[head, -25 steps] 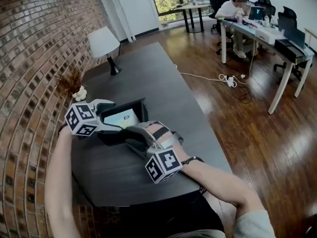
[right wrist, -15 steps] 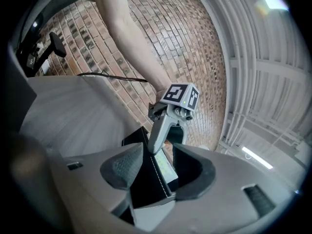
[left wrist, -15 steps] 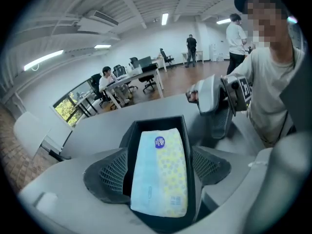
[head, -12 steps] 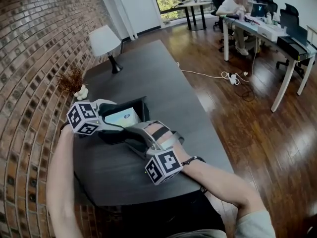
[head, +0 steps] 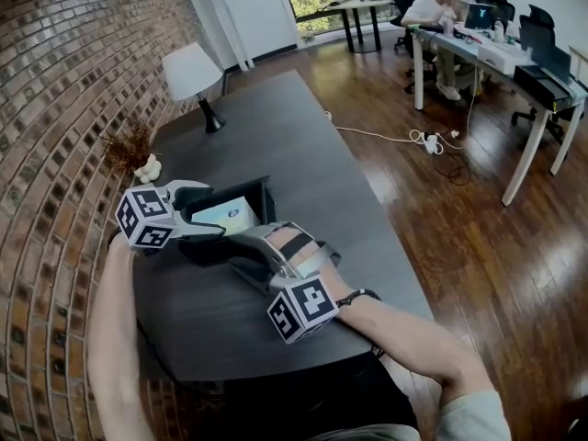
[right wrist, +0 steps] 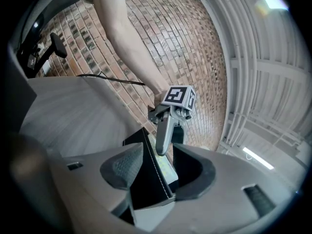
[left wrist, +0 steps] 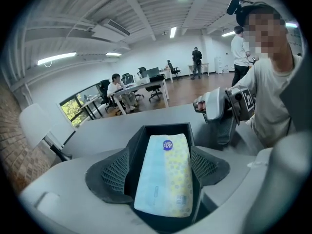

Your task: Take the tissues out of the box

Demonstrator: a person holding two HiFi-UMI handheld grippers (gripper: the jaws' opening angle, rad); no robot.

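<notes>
A black open-topped box (head: 265,197) stands on the dark table (head: 276,136). A pale blue and yellow tissue pack (head: 226,217) lies flat inside it. My left gripper (head: 216,211) reaches into the box from the left. In the left gripper view the tissue pack (left wrist: 165,174) lies between the jaws of the left gripper (left wrist: 163,162), which are closing, with a thin dark gap still beside the left pad. My right gripper (head: 241,254) is at the box's near side. In the right gripper view this gripper (right wrist: 156,167) is shut across the box's wall (right wrist: 146,179).
A white lamp (head: 191,76) and a dried plant ornament (head: 133,150) stand at the table's far left, by the brick wall (head: 64,108). The table's right edge drops to a wooden floor with cables (head: 427,145). A person (head: 432,12) sits at a far desk.
The left gripper's marker cube has shifted slightly to the left. The right gripper and the box have stayed where they were.
</notes>
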